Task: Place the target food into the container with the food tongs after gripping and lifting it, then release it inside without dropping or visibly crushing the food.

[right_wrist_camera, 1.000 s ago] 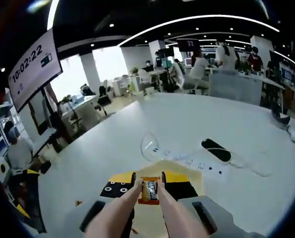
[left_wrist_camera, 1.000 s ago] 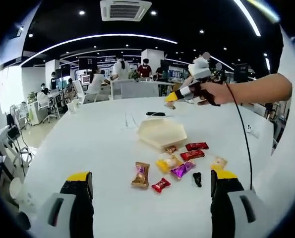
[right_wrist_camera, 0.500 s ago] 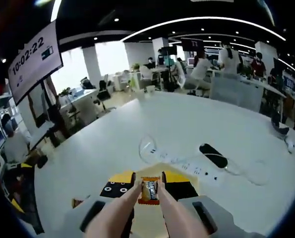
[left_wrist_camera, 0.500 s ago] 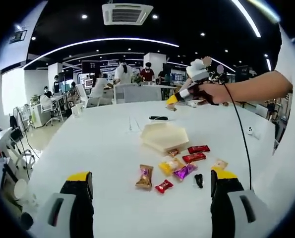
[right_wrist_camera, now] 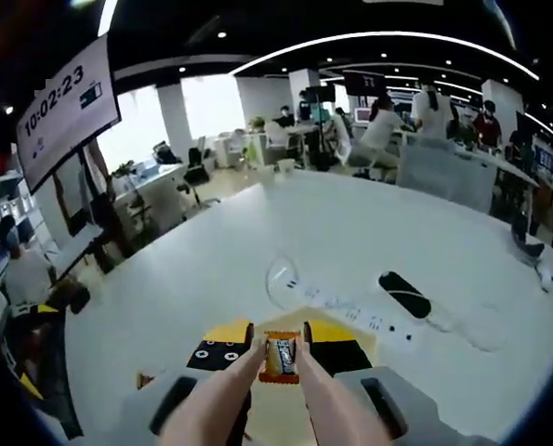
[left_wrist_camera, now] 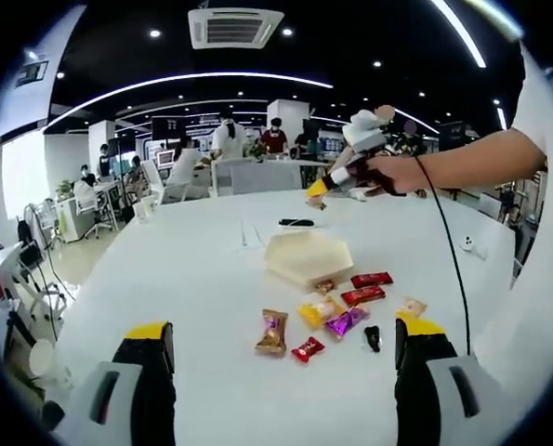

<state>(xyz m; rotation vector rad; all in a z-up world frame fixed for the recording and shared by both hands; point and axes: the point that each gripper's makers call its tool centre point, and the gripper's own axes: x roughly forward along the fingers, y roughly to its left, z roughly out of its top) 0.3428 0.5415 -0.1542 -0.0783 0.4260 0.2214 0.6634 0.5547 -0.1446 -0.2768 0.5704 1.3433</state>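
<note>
Tongs (right_wrist_camera: 281,358) pinching wrapped candy (right_wrist_camera: 281,356) — right hand (left_wrist_camera: 383,174) raised above container (left_wrist_camera: 308,255) | left tongs (left_wrist_camera: 281,348) spread

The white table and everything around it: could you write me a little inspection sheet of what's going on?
Surface: white table, large and rounded.
Job's things: hexagonal cream container; wrapped candies loose in front of it; one orange-wrapped candy gripped in the tongs.
Clutter: black remote-like object, white power strip, small black item by the candies.
Grippers: left gripper open, holding nothing; right gripper raised above the container, closing the tongs.
Cables: black cable hanging from the right gripper.
Surroundings: open office, people at desks, wall clock display.
</note>
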